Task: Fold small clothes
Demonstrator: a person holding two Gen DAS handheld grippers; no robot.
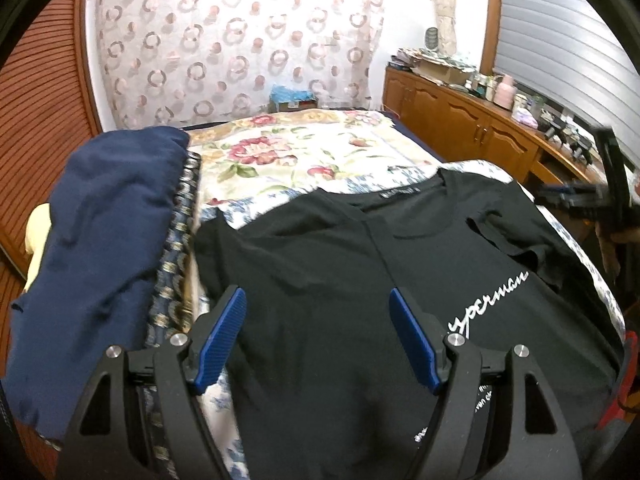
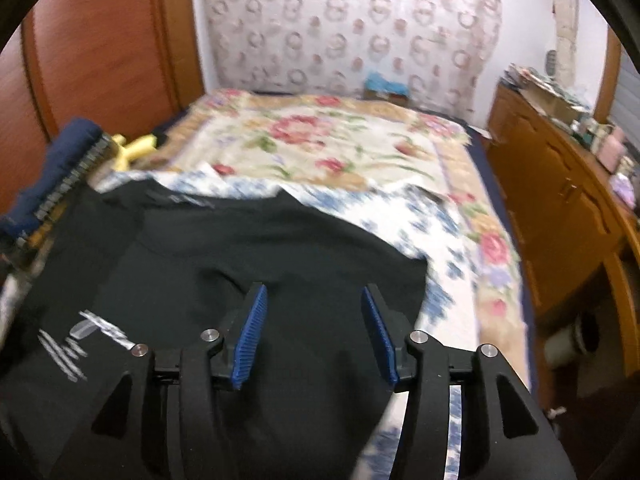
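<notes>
A black T-shirt with white script lettering lies spread on the bed, collar away from me, its sleeves folded in over the chest. It also shows in the right wrist view. My left gripper is open and empty, hovering just above the shirt's left-middle part. My right gripper is open and empty above the shirt's right side, near its right edge. The right gripper also shows blurred in the left wrist view, at the far right beyond the shirt.
The bed carries a floral blanket and a blue-flowered sheet. A folded navy quilt lies left of the shirt. A wooden cabinet with clutter runs along the right. A yellow toy lies at the left.
</notes>
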